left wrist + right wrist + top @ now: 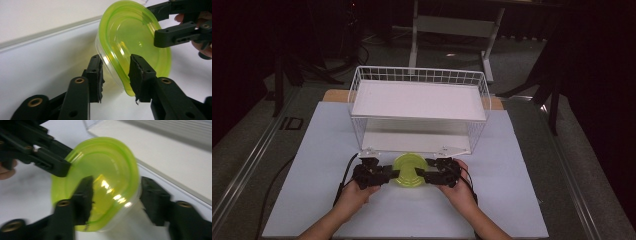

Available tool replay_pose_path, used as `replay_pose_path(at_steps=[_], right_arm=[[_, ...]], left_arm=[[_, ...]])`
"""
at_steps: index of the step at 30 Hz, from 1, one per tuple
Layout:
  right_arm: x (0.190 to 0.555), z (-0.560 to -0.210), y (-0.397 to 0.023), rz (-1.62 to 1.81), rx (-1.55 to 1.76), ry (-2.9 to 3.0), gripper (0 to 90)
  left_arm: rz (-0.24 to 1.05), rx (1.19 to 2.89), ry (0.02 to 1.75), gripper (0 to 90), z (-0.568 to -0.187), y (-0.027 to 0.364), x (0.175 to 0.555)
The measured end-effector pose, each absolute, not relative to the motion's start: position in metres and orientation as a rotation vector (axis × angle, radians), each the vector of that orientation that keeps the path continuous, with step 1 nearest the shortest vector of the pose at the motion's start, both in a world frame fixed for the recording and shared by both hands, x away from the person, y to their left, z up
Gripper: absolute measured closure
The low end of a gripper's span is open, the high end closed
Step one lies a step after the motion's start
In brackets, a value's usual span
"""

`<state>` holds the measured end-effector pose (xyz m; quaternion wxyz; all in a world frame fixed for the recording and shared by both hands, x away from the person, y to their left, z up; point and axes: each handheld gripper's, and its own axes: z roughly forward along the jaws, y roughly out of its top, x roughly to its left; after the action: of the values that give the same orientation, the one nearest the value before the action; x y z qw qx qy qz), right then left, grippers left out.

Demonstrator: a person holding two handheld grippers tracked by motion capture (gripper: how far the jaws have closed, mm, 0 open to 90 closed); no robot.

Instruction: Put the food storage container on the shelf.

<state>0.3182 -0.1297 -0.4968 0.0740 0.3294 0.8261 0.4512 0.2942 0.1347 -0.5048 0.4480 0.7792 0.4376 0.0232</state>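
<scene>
Round translucent green plastic container (pixel 409 170), lower centre, on white tabletop (pixel 312 170); left tool (pixel 393 174) and right tool (pixel 421 174) straddle opposite rims, jaws narrow, grip uncertain.

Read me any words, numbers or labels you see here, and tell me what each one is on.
"ID": dark letters lying sideways on the grey surface left of the white table top.
Nothing to read on the green bowl, the white wire rack or the black tools.
</scene>
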Motion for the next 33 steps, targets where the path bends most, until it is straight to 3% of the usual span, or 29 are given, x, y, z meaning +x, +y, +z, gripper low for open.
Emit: replay_pose_path(at_steps=[4,6,13,14,24,33], right_arm=[[0.315,-0.494,-0.129,1.349,0.981,2.488,54.4],[0.313,-0.491,-0.132,1.377,0.981,2.495,61.4],[0.311,-0.488,-0.135,1.388,0.969,2.522,67.7],[0.31,-0.487,-0.136,1.377,0.963,2.523,75.9],[0.307,-0.489,-0.142,1.369,0.972,2.528,79.7],[0.305,-0.457,-0.15,1.396,0.951,2.438,79.8]], left_arm=[[0.06,1.931,1.088,67.4,-0.505,0.135,0.289],[0.058,1.936,1.083,68.3,-0.506,0.135,0.286],[0.051,1.929,1.068,71.2,-0.508,0.136,0.276],[0.054,1.926,1.077,74.6,-0.508,0.137,0.275],[0.122,1.928,1.057,81.4,-0.5,0.134,0.266],[0.22,1.86,0.957,82.1,-0.472,0.129,0.27]])
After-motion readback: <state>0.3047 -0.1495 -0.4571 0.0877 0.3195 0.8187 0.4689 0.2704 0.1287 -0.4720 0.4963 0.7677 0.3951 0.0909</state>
